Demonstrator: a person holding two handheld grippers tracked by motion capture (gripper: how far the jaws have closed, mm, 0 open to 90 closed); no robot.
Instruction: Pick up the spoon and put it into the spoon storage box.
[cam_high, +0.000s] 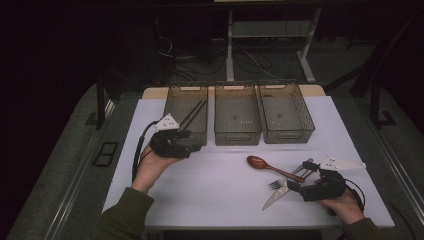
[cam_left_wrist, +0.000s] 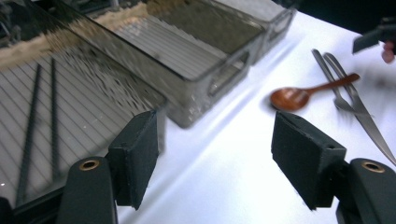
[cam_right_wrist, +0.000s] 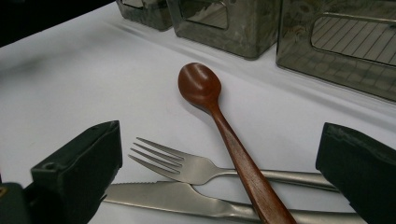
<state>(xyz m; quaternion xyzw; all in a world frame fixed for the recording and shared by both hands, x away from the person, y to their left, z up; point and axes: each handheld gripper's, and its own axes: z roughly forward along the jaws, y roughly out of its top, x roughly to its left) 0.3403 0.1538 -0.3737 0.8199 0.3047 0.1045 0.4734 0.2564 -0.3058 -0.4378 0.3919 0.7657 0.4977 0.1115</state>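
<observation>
Left hand-held gripper (cam_high: 186, 136) at the near end of the left-hand smoky translucent plastic bin (cam_high: 176, 100), jaws spread with nothing between them, pads clear of everything. Pair of thin dark chopsticks (cam_high: 194, 114) lying lengthwise inside that bin, side by side on its ribbed floor. Two more matching bins alongside: middle bin (cam_high: 237, 131) and right bin (cam_high: 287, 134), all in a row across the far part of the white table (cam_high: 210, 185). Right hand-held gripper (cam_high: 294, 187) low over the near right of the table, jaws wide apart and holding nothing, framing the cutlery. Brown wooden spoon (cam_right_wrist: 219, 121) lying with its handle across a silver metal fork (cam_right_wrist: 187, 165) and a silver metal knife (cam_right_wrist: 159, 198), all three flat on the table just in front of the bins
</observation>
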